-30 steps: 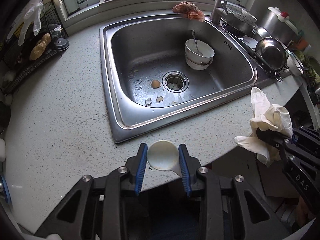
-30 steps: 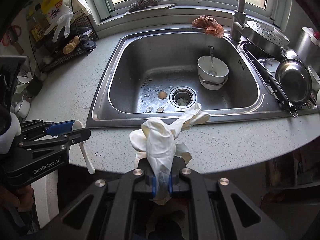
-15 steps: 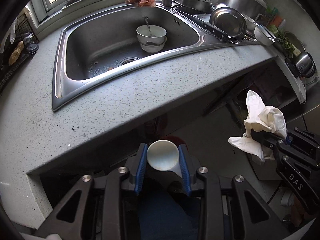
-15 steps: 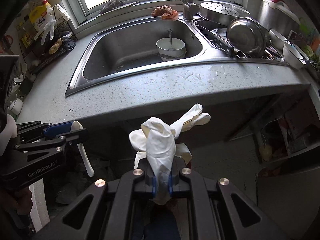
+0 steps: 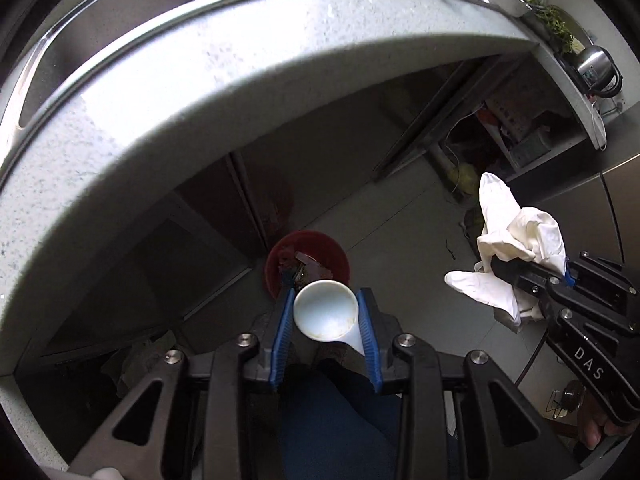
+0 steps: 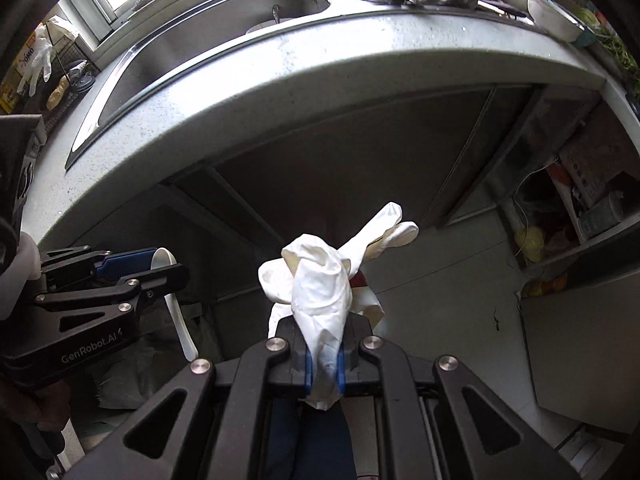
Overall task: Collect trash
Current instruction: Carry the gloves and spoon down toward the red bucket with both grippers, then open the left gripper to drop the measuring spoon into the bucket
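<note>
Left wrist view: the white plastic spoon (image 5: pixel 325 315) sits low in the middle of the frame, its bowl pinched between the two blue pads of my left hand-held gripper (image 5: pixel 326 320), the handle running down and out of sight. Just above it in the frame is the red trash bin (image 5: pixel 308 264) on the floor, already holding some scraps. At the right edge my right hand-held gripper (image 5: pixel 520 270) is clenched on the crumpled white gloves (image 5: pixel 516 240), which hang loose around its tips.

In the right wrist view the gloves (image 6: pixel 320 280) fill the centre, nipped between the tightly closed pads of my right hand-held gripper (image 6: pixel 323 356), and they hide nearly all of the bin; only a sliver of red shows behind them. My left hand-held gripper (image 6: pixel 148 264) is at the left edge, the spoon (image 6: pixel 176 308) dangling from it by the bowl.

My worries: the spoon is gripped across a smooth rounded bowl, so it could slip or swing out before I am over the bin. The bin's mouth looks small, and a long spoon dropped at a tilt may catch the rim and land on the floor. The gloves are limp and may cling to the pads or drift aside when let go. The tabletop (image 5: pixel 240 80) overhangs the bin, so I could knock its edge.
</note>
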`<state>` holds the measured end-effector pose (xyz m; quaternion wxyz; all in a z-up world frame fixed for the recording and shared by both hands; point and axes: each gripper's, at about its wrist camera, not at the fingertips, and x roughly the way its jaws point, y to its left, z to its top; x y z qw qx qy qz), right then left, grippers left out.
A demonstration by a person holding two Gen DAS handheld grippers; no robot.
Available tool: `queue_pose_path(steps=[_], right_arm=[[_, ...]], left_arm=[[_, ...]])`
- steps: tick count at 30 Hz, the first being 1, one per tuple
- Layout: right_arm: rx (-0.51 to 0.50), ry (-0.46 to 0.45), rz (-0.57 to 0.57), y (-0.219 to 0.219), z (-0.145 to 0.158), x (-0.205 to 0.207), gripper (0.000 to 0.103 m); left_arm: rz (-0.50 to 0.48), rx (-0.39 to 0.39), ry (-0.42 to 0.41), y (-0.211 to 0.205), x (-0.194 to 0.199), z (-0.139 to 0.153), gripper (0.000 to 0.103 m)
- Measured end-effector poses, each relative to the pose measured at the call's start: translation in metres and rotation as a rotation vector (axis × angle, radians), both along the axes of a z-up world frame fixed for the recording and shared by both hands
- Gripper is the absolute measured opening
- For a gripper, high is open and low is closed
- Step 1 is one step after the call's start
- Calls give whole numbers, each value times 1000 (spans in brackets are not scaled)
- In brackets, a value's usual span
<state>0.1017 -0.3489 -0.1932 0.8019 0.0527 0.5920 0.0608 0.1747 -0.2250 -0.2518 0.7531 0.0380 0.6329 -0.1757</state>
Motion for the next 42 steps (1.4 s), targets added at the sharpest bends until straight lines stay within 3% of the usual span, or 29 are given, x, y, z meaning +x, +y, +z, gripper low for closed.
queue_pose_path(steps=[15, 23, 30, 33, 42], right_arm=[[8, 95, -29, -12, -172, 14, 7], [8, 115, -76, -28, -248, 9, 7], [6, 153, -110, -44, -279, 3, 7], [0, 156, -107, -44, -273, 0, 7], [2, 150, -73, -34, -268, -3, 7]], left_arm=[[-40, 29, 31, -6, 26, -192, 30], [-80, -12, 76, -20, 33, -278, 30], [-122, 14, 44, -34, 26, -300, 31], [-131, 24, 48, -35, 24, -301, 41], [-126, 17, 40, -29, 18, -296, 42]])
